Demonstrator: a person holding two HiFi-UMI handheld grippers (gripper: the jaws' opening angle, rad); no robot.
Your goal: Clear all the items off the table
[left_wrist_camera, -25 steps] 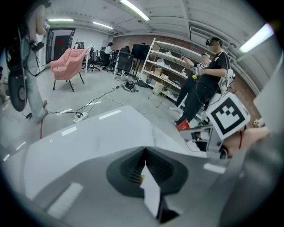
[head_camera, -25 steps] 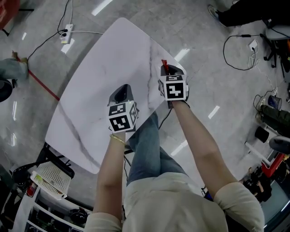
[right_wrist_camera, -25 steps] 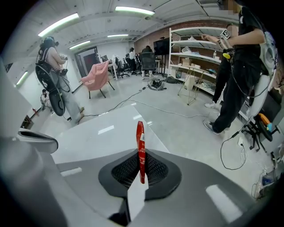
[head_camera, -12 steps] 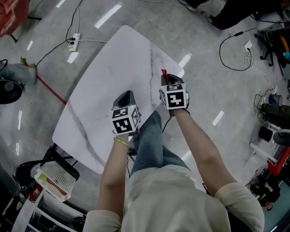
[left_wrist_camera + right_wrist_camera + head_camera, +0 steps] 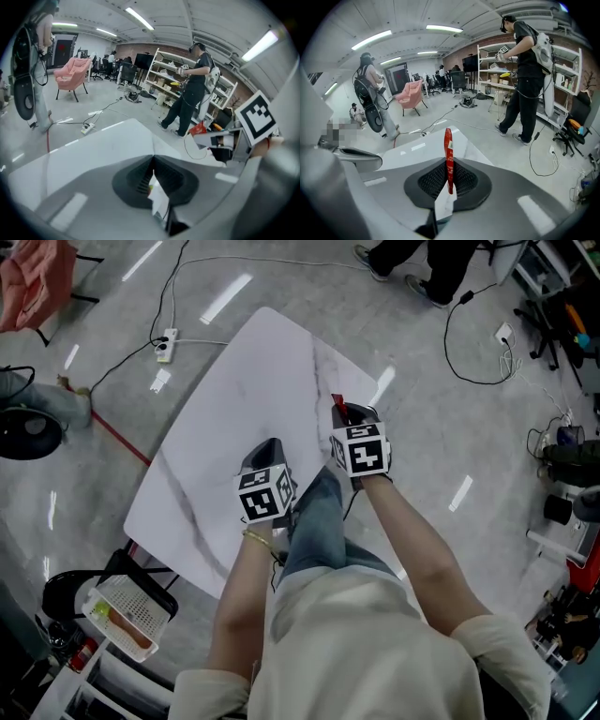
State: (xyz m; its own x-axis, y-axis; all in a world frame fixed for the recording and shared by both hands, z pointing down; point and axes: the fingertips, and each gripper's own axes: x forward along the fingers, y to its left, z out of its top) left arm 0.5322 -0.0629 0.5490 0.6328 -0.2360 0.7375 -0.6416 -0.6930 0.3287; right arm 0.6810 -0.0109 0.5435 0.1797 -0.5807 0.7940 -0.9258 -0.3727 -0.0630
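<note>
**Head view.** The person holds both tools in front of their body, over the near edge of the white marble tabletop (image 5: 244,381). The left hand-held gripper (image 5: 266,454) hangs above the stone. The right hand-held gripper (image 5: 350,412) is beside it, at the tabletop's edge, with a red sachet (image 5: 337,405) poking out past its tips. I see no other item on the tabletop ahead of either tool, so the clearing looks nearly done.

**Left gripper view.** The left hand-held gripper (image 5: 153,164) has its jaws pressed together. A pale sliver shows at the seam, and I cannot tell whether it is something thin that has been caught there. The tabletop (image 5: 103,140) lies below and beyond the tips.

**Right gripper view.** The right hand-held gripper (image 5: 449,165) is clamped on the red sachet (image 5: 448,143). The sachet stands upright and edge-on, with its lower part nipped between the pads and its upper part free above the tips. The tabletop (image 5: 417,149) is beneath it.

The sachet is probably very light, thin and limp, and its glossy film could slide in the grip. The flat faces are the place to squeeze, preferably near a sealed end and not on the filled middle, which might burst. A firm, steady pinch should carry it, though the free end may flop when it is swung.
</note>
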